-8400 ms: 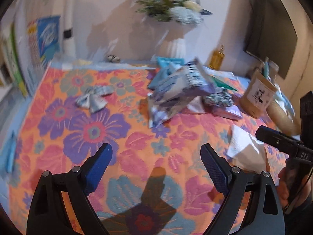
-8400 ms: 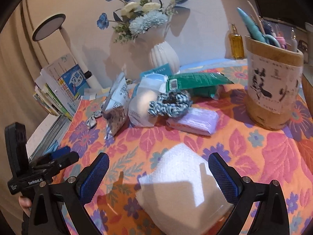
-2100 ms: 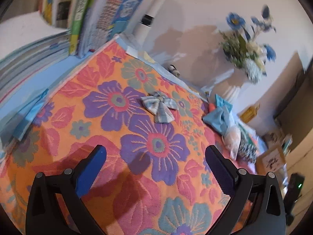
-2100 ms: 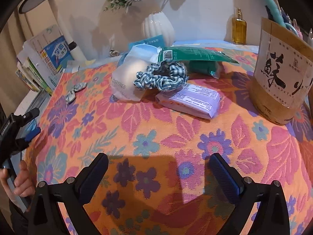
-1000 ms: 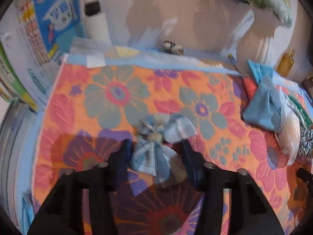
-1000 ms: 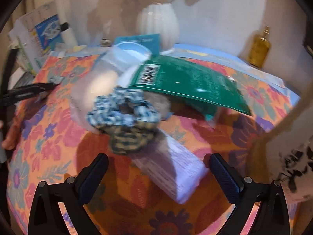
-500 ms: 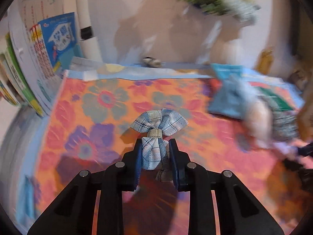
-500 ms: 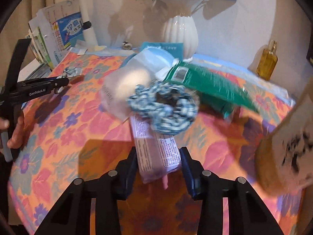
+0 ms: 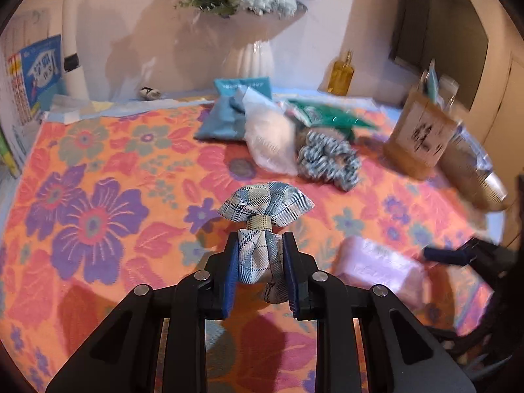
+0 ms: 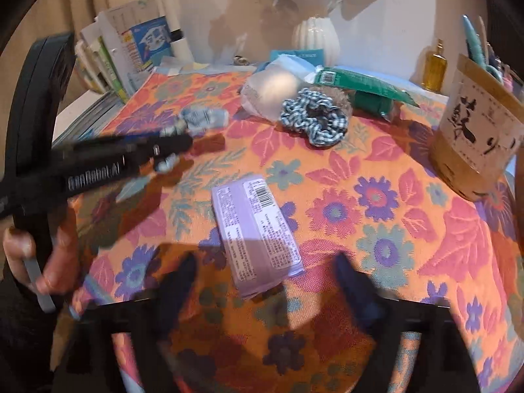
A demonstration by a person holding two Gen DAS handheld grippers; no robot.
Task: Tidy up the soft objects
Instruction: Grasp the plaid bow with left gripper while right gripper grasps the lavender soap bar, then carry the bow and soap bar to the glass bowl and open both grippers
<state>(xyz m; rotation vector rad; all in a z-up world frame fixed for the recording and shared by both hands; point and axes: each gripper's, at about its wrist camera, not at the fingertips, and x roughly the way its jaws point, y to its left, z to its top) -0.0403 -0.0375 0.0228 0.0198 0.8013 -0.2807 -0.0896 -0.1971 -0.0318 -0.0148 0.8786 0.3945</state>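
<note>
Low in the centre of my left view, my left tongs [image 9: 261, 270] are clenching the tails of the blue plaid fabric bow [image 9: 264, 226], which I am holding clear of the orange floral tablecloth [image 9: 98, 177]. My right tongs [image 10: 265, 281] are standing released around the lilac plastic-wrapped tissue packet [image 10: 257, 232] lying at lower centre. I judge I should be keeping the squeeze steady so the soft bow is not slipping.

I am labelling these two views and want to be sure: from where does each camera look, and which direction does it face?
Left wrist: sits on the left gripper, facing along its fingers over the floral cloth toward the vase; fingers clamp the plaid bow.
Right wrist: sits on the right gripper, facing the same wall; its blurred fingers open around the purple pack; the left hand shows.
Shared: bow, pack, scrunchie, vase.
</note>
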